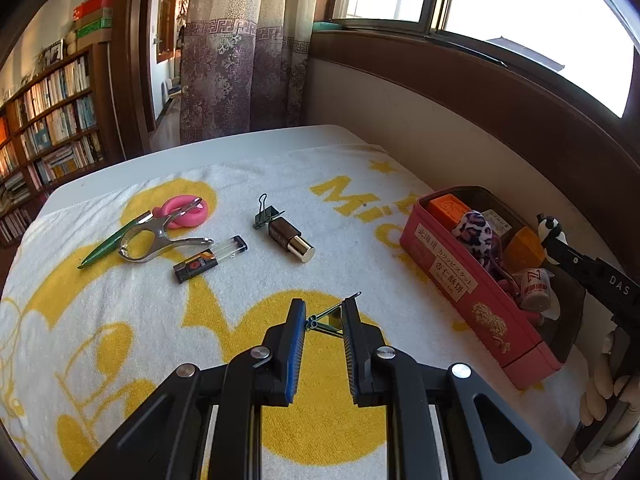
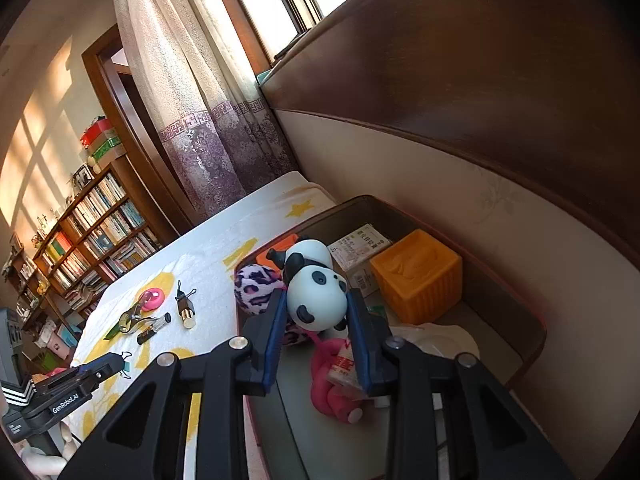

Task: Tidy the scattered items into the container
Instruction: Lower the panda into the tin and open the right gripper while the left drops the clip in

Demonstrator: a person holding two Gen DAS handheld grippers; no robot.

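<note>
**Clip in your left jaws, panda in your right, above the red box**

Starting at the far left of the towel (image 1: 120, 320), you have a green pen (image 1: 102, 246) lying under a metal clamp (image 1: 154, 236), with a pink ring (image 1: 188, 212) at its one o'clock. Next come a clear-capped black tube (image 1: 208, 258), then a green binder clip (image 1: 266, 216) touching a brown-and-gold lipstick (image 1: 292, 238) at its five o'clock.

Your left gripper (image 1: 325, 314) is nearly closed, pinching a small green binder clip (image 1: 326, 317) by its wire handles, lifted off the towel.

At three o'clock from there sits the red box (image 1: 460, 276), long, with white labels on its wall, already holding orange blocks, a leopard-print plush ball (image 2: 256, 286) and a pink toy (image 2: 332, 388).

Your right gripper (image 2: 314, 308) is partly closed on a panda figure (image 2: 316, 292): glossy white, round, black ears and eye patches, held above the box interior.
</note>
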